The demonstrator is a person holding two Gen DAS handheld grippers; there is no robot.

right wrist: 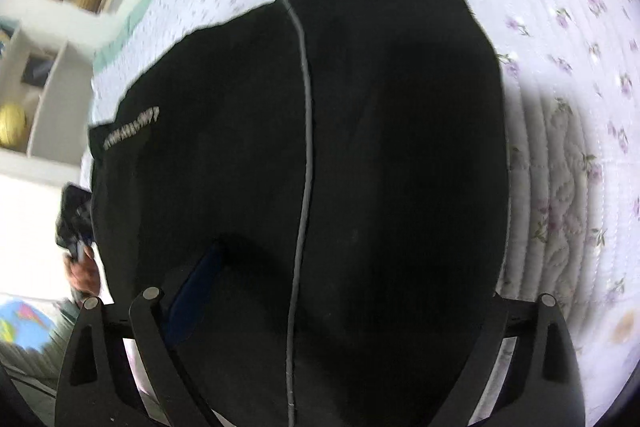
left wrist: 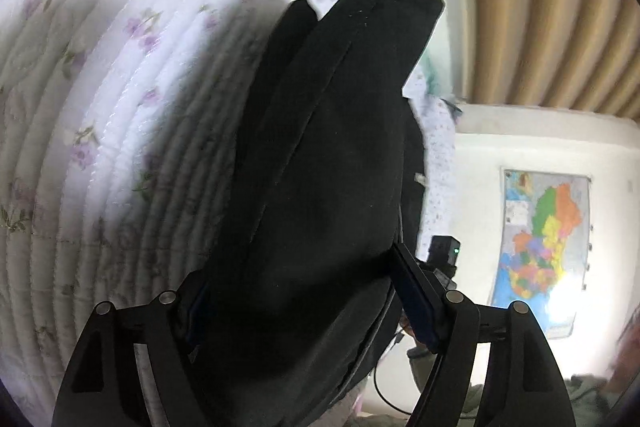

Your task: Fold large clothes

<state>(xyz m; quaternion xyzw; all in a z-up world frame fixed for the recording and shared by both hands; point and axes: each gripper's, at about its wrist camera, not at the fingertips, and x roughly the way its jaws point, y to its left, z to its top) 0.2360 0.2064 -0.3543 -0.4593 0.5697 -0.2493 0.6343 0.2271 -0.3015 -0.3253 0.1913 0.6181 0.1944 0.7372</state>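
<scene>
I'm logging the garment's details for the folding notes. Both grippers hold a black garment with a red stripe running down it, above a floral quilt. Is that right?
Not quite: the stripe is pale grey, not red, as the right wrist view shows. The rest holds: the left gripper and right gripper both hold the black garment above the floral quilt.

In the left wrist view the garment [left wrist: 320,187] runs from 6 o'clock up toward 1 o'clock, lying between the left gripper's [left wrist: 304,303] fingers. The quilt [left wrist: 100,87] lies behind it from 7 to 12 o'clock — the curtain [left wrist: 540,7] at 1 to 2, the map [left wrist: 540,247] at 4. In the right wrist view the garment [right wrist: 320,167] fills the centre, between the right gripper's [right wrist: 320,327] fingers; quilt [right wrist: 580,107] behind from 12 to 4 — shelf [right wrist: 44,99] at 9.
</scene>
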